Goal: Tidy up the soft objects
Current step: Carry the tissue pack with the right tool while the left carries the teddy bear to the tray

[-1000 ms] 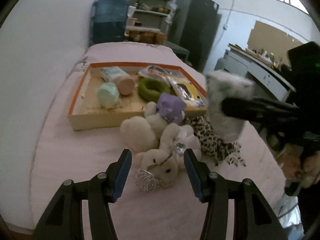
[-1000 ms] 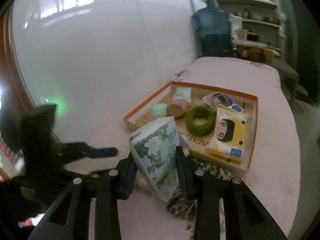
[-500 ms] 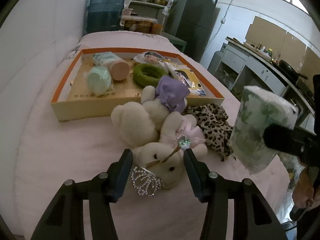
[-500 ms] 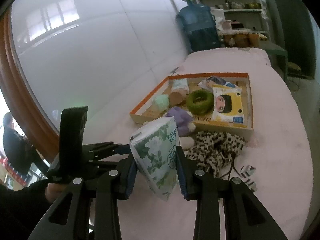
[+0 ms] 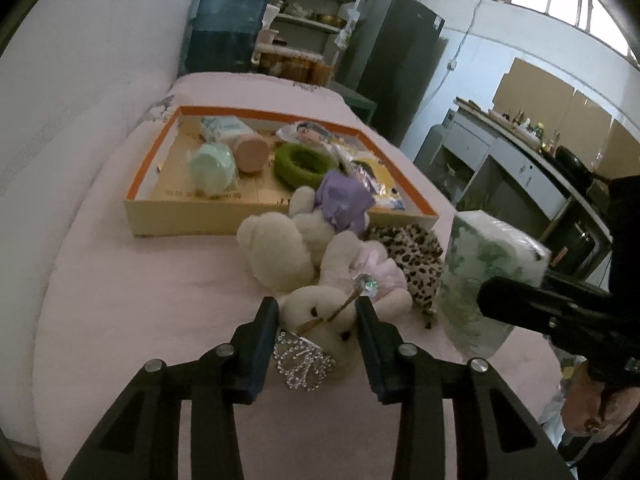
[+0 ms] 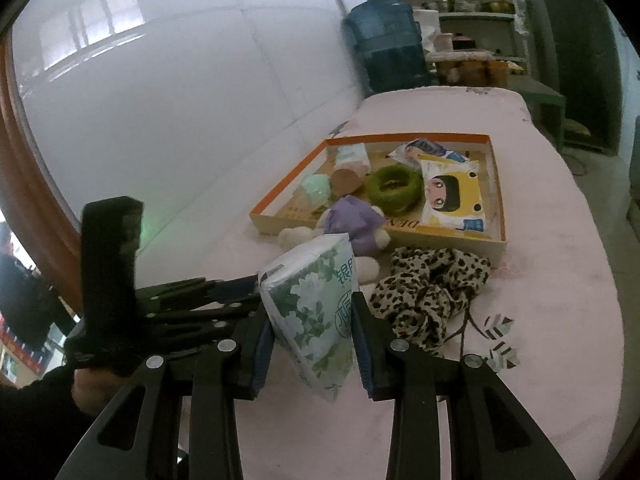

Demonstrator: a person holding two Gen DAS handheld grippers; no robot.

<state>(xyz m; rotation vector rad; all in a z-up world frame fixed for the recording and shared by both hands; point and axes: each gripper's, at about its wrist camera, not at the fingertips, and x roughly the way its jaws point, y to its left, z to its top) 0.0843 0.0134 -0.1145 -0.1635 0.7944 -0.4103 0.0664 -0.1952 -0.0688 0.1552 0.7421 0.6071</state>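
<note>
A cream plush rabbit (image 5: 320, 316) with a silver tiara (image 5: 304, 364) and a wand lies on the pink bed, its head between the fingers of my left gripper (image 5: 316, 316). The jaws stand close on both sides of the head. My right gripper (image 6: 312, 328) is shut on a green floral tissue pack (image 6: 316, 308) and holds it above the bed, to the right of the rabbit; the pack also shows in the left wrist view (image 5: 480, 272). A leopard-print cloth (image 6: 432, 292) lies beside the rabbit. An orange-rimmed cardboard tray (image 5: 160, 164) stands behind them.
The tray holds a green ring (image 5: 304, 162), a mint round thing (image 5: 212, 166), a pink-ended roll (image 5: 244, 144) and cartoon-printed packs (image 6: 452, 196). A white wall (image 6: 160, 100) runs along the bed's left side. A blue water bottle (image 5: 228, 32), shelves and a dark fridge (image 5: 396, 56) stand beyond.
My left gripper has moved forward and its jaws have narrowed around the rabbit's head. My right gripper with the tissue pack has drawn back to the bed's right side.
</note>
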